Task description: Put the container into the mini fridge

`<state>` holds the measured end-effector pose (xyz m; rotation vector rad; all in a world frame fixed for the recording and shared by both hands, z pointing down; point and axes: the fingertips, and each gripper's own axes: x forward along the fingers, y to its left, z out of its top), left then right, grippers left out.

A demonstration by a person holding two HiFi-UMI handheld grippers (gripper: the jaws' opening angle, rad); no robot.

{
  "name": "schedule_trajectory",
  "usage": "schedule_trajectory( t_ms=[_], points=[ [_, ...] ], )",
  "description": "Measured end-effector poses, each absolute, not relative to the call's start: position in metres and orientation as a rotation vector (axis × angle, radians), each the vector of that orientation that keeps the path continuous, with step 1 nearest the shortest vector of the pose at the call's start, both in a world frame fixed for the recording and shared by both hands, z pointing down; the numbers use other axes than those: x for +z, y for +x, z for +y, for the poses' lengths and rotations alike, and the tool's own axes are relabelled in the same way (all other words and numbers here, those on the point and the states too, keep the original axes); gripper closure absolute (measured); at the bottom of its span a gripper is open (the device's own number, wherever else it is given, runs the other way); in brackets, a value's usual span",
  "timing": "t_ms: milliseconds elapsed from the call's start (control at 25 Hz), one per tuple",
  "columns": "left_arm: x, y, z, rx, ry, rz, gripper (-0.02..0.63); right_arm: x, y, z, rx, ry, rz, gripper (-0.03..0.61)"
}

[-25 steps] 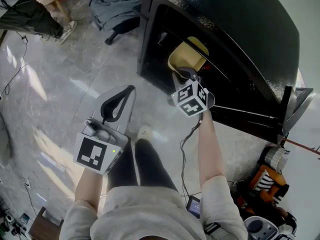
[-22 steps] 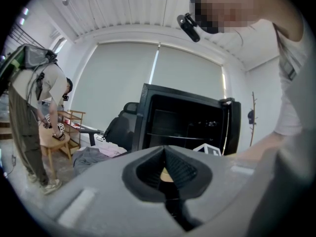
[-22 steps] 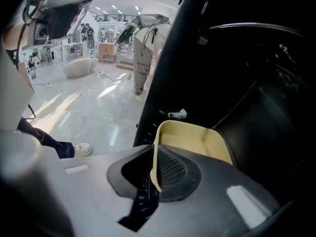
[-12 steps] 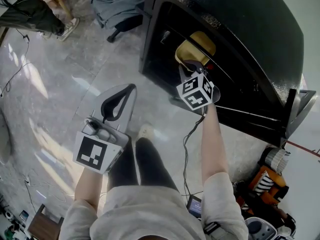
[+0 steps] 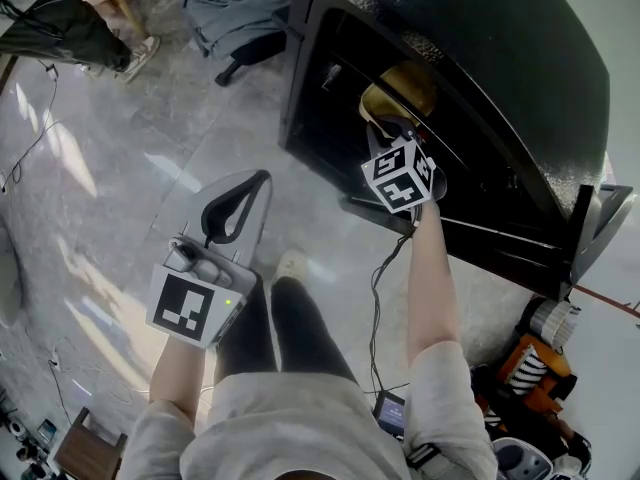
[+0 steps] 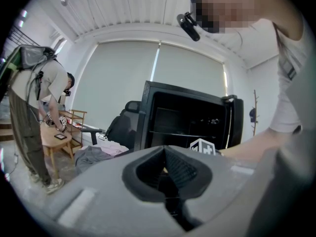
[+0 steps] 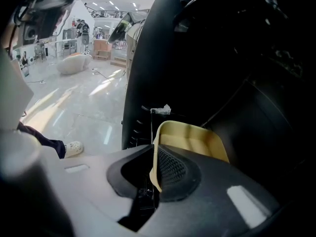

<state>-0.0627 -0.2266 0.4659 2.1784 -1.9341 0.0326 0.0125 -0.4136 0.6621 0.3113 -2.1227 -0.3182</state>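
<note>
The right gripper (image 7: 154,168) has its jaws clamped on the near wall of the yellow container (image 7: 191,138), holding it inside the dark opening of the mini fridge (image 5: 480,88), at about one o'clock in the head view. The left gripper (image 5: 236,204), at eight o'clock over the floor (image 5: 120,168), has its jaws pressed together on nothing
</note>
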Motion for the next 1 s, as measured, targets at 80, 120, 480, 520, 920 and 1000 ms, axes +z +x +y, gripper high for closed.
schedule_trajectory(
  t_ms=[80,120,480,520,920,1000],
  points=[
    [0.467,-0.063,-0.227,0.035,2.172,-1.930,0.611,0.661,0.013,-0.417,-0.324,0.319,-2.123,0.553],
    [0.467,-0.063,-0.227,0.034,2.169,-1.929,0.611,0.661,0.013,-0.418,-0.328,0.323,-2.123,0.550],
    [0.469,-0.060,-0.230,0.037,2.167,-1.919,0.611,0.661,0.017,-0.425,-0.361,0.387,-2.125,0.511],
    [0.469,-0.060,-0.231,0.037,2.168,-1.919,0.611,0.659,0.017,-0.424,-0.358,0.399,-2.136,0.506],
    [0.460,-0.053,-0.232,0.053,2.200,-1.927,0.611,0.620,0.016,-0.413,-0.256,0.564,-2.333,0.578],
    [0.458,-0.051,-0.231,0.061,2.207,-1.930,0.611,0.615,0.018,-0.408,-0.213,0.583,-2.378,0.578]
  ],
)
